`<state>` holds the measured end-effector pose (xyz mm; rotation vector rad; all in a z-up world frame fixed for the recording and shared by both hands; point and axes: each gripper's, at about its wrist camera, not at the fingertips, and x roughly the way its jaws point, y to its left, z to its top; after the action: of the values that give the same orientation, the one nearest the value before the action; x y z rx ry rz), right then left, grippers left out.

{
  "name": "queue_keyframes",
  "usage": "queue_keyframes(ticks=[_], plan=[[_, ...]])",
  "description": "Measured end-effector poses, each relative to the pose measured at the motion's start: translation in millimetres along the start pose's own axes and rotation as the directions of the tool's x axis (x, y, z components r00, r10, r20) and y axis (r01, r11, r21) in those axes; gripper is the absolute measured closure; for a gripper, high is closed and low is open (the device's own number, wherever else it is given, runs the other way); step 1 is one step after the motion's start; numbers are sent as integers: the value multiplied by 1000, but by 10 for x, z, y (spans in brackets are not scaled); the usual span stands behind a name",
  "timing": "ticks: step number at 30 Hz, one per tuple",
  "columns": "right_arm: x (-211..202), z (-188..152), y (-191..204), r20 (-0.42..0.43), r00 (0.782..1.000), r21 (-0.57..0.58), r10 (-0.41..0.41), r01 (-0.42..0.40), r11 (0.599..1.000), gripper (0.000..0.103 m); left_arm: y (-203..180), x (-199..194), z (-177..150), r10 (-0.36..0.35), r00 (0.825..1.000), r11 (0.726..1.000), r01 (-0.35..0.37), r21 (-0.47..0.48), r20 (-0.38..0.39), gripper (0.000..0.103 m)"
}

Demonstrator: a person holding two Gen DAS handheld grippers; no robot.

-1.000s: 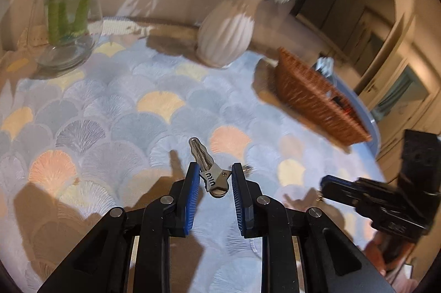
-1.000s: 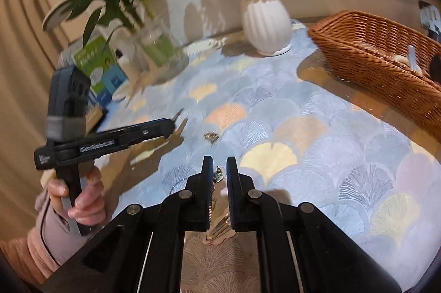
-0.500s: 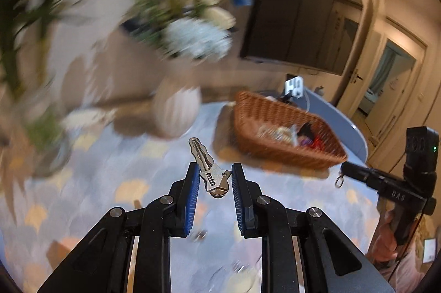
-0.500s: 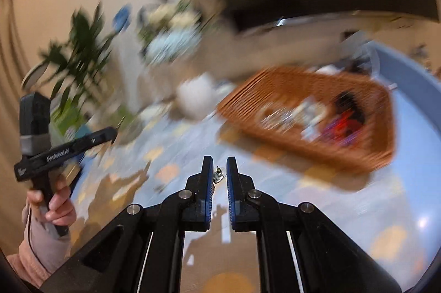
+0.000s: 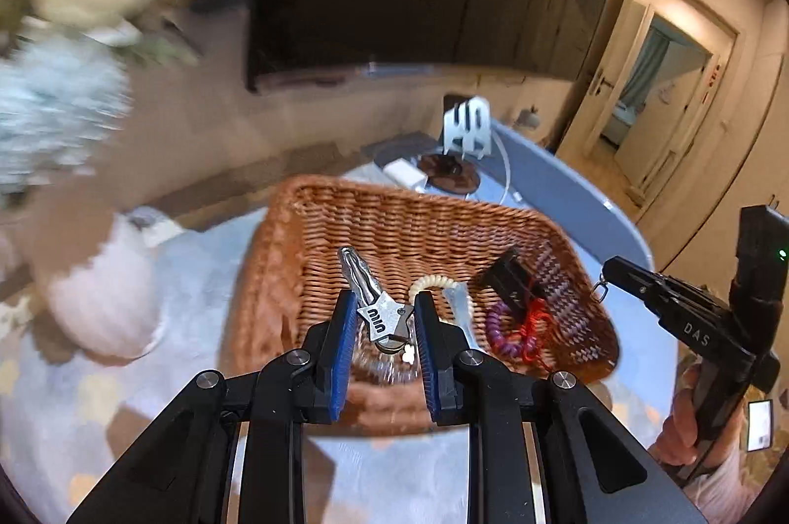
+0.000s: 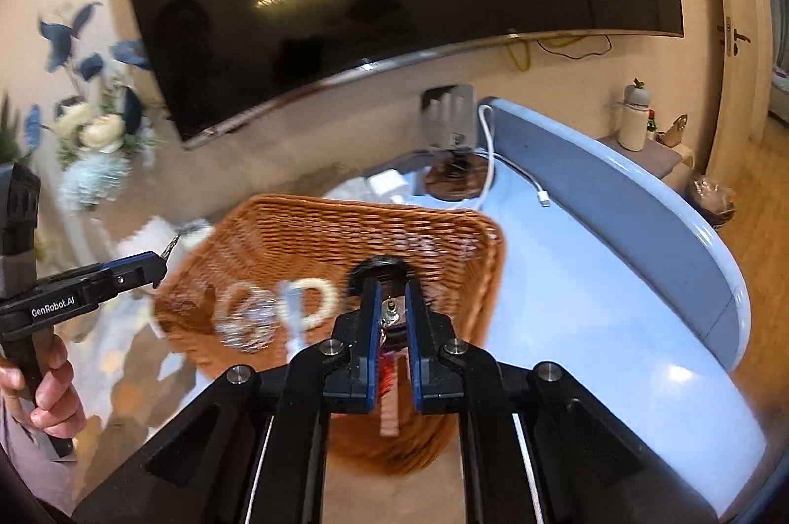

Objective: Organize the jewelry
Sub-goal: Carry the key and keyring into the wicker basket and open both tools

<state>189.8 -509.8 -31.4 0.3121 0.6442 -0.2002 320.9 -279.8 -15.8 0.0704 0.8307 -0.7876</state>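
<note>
My left gripper [image 5: 382, 307] is shut on a silver key [image 5: 377, 312] and holds it above the near side of the wicker basket [image 5: 345, 208]. My right gripper [image 6: 392, 295] is shut on a small metal trinket [image 6: 391, 310] over the basket's right part [image 6: 345, 223]. In the basket lie a cream bead bracelet [image 5: 434, 280], a purple coiled band [image 5: 503, 327], a red cord [image 5: 535, 317] and a black piece [image 5: 510, 277]. The right gripper also shows at the right of the left wrist view [image 5: 609, 272], a small ring hanging from its tip. The left gripper shows in the right wrist view [image 6: 160, 265].
A white ribbed vase [image 5: 98, 292] with flowers stands left of the basket. Behind the basket are a metal stand [image 5: 466, 127] on a wooden base, a white charger and a cable [image 6: 493, 159]. The table's blue raised rim [image 6: 616, 198] curves along the right.
Both grippers have lifted off the patterned cloth and swung right over the basket, each still holding its item. The views have tilted up toward the wall.
</note>
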Motion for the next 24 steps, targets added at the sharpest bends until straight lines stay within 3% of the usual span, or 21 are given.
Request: queue_keyframes(ticks=[7, 14, 17, 21, 24], plan=[[303, -112, -60, -33, 999, -29, -8, 7, 1000, 92, -126, 450, 28, 19, 999, 1000, -19, -5, -51, 79], [378, -198, -46, -41, 999, -45, 3, -5, 999, 92, -255, 613, 47, 33, 997, 999, -32, 11, -71, 79], [317, -177, -49, -37, 999, -30, 37, -38, 999, 89, -234, 568, 65, 10, 998, 1000, -12, -23, -64, 78], [189, -164, -36, -22, 999, -25, 45, -46, 999, 82, -208, 375, 51, 5, 999, 999, -6, -34, -42, 63], [60, -186, 10, -13, 998, -29, 59, -59, 998, 79, -194, 170, -7, -2, 1000, 999, 1, -34, -19, 60]])
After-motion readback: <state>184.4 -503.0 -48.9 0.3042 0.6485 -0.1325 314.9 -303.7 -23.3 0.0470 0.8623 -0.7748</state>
